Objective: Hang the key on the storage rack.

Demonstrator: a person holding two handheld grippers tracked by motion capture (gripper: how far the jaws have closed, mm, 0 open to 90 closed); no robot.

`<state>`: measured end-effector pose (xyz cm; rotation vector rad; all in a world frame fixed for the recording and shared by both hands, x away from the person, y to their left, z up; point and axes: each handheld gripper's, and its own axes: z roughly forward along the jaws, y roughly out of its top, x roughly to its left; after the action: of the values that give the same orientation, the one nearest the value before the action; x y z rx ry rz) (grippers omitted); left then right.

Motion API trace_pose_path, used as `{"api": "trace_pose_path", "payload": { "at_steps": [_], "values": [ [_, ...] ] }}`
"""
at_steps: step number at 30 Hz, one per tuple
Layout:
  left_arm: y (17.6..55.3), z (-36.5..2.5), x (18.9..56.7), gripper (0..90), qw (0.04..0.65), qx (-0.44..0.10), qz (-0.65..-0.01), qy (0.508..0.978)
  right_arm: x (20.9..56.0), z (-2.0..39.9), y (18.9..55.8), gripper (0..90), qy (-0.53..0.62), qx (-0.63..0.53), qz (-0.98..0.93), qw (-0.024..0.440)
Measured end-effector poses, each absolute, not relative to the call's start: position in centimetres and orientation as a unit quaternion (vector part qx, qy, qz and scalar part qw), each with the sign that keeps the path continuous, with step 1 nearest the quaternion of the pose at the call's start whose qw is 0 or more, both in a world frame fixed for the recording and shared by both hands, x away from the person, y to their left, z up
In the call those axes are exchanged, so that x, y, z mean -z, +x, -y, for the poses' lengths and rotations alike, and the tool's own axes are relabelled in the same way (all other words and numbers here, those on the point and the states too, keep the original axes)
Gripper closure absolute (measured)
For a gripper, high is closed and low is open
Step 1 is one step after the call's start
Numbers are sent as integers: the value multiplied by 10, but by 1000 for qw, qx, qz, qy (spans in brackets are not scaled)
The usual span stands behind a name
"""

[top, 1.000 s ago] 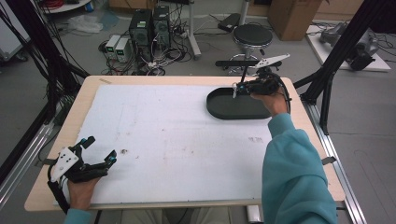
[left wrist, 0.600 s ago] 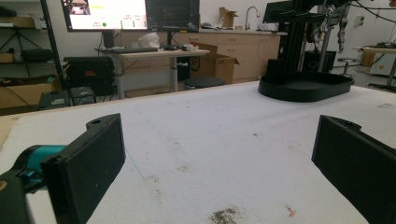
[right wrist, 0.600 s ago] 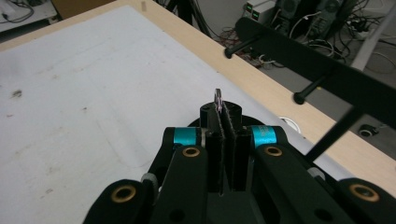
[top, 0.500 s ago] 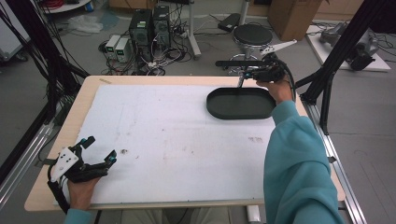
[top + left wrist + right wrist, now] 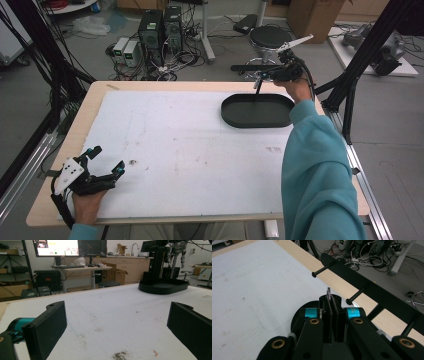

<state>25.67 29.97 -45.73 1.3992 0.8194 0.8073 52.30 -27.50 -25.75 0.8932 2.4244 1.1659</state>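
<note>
Ring (image 5: 328, 293) pinched thin-edge between the right gripper's (image 5: 332, 305) closed jaws hangs above the black tray (image 5: 257, 111), near the peg rack (image 5: 372, 293); lifting looks done, hanging on a peg remains. Left gripper (image 5: 102, 162) rests wide open, empty, on the white mat (image 5: 190, 150)

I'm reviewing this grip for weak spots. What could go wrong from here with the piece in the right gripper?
1. The right gripper pinches the thin metal piece only at its jaw tips, so it might slip or twist.
2. It hovers near the table's far edge, beyond the tray, so a drop could reach the floor.
3. The rack's pegs are slim and close, so a knock seems possible.
</note>
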Motion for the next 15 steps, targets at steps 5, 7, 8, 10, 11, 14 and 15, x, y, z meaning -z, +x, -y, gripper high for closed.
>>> {"api": "trace_pose_path", "payload": {
  "at_steps": [5, 7, 8, 10, 11, 14, 15],
  "values": [
    [257, -299, 457, 31, 618, -350, -356, 607, 257, 274, 529, 887, 317, -390, -851, 154],
    [257, -299, 457, 31, 618, -350, -356, 607, 257, 274, 530, 887, 319, -390, -850, 152],
    [257, -299, 457, 31, 618, -351, -356, 607, 257, 274, 531, 887, 317, -391, -851, 152],
    [257, -299, 457, 31, 617, -350, -356, 608, 257, 273, 533, 886, 315, -381, -855, 154],
    [257, -299, 457, 31, 617, -350, -356, 608, 256, 271, 534, 887, 315, -375, -858, 155],
    [257, -299, 457, 31, 617, -350, -355, 608, 256, 270, 536, 886, 311, -375, -859, 159],
    [257, -299, 457, 31, 619, -350, -356, 607, 256, 269, 536, 886, 313, -373, -859, 158]
  ]
}}
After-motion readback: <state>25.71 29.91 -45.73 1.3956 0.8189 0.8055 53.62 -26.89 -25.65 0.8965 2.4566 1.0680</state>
